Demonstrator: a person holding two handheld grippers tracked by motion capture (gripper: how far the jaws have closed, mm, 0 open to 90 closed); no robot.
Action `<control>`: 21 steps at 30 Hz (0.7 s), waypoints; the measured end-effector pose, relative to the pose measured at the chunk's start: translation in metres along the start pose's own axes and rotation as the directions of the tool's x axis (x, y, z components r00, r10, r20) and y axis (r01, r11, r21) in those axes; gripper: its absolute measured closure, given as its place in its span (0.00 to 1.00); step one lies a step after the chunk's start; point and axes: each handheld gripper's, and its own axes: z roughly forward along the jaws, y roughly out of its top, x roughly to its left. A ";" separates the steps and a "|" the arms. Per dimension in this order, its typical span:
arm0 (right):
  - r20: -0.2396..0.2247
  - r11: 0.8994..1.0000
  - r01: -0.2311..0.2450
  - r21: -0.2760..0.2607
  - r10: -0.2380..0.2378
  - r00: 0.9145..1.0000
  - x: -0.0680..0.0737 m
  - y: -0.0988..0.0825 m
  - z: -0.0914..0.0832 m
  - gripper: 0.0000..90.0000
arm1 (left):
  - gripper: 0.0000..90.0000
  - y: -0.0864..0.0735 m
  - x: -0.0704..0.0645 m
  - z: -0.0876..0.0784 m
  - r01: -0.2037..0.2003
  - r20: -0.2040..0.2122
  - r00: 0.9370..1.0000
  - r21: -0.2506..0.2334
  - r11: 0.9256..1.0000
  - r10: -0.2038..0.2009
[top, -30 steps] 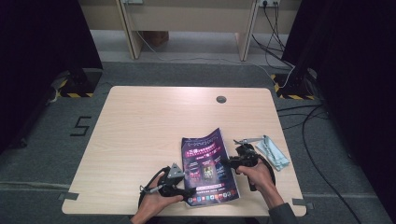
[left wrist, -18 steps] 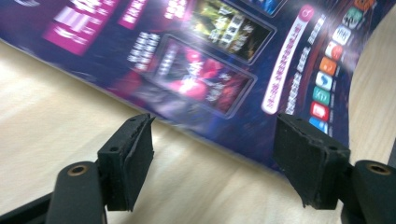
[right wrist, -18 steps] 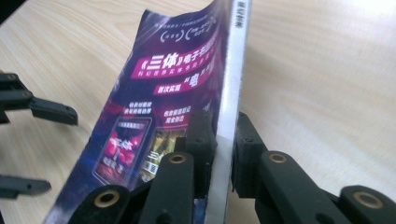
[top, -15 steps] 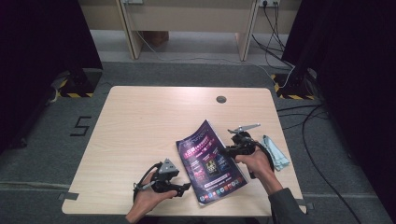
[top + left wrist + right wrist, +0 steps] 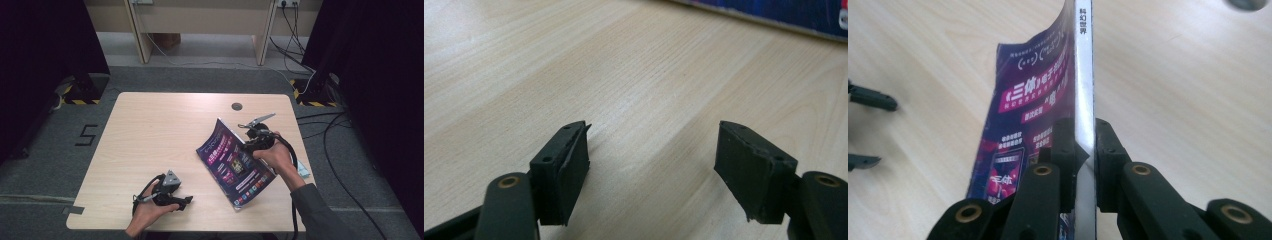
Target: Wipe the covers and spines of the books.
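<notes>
The right gripper [image 5: 248, 141], jaws just closed on the magazine [image 5: 235, 162] spine, has lifted that edge off the table [image 5: 150, 130], while the left gripper [image 5: 186, 200] rests beside the magazine, jaws apart

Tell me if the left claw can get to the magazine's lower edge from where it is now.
Probably yes. The left claw is open and holds nothing, and bare table lies between it and the magazine, which the right claw grips at its spine, tilted up.
</notes>
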 end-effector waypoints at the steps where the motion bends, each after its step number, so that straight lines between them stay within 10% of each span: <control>1: 0.012 1.000 0.009 0.002 -0.009 1.000 0.000 0.004 -0.003 0.92 | 0.32 0.000 0.000 0.000 -0.009 -0.009 1.000 0.002 1.000 0.009; 13: 0.201 0.987 0.138 0.079 -0.151 0.968 0.014 0.049 -0.016 0.92 | 0.32 -0.001 0.002 0.000 -0.030 -0.028 0.999 0.003 1.000 0.030; 21: 0.137 0.971 0.222 0.088 -0.233 0.963 0.039 0.047 -0.010 0.92 | 0.32 -0.001 0.002 0.000 -0.034 -0.032 0.999 0.004 0.999 0.034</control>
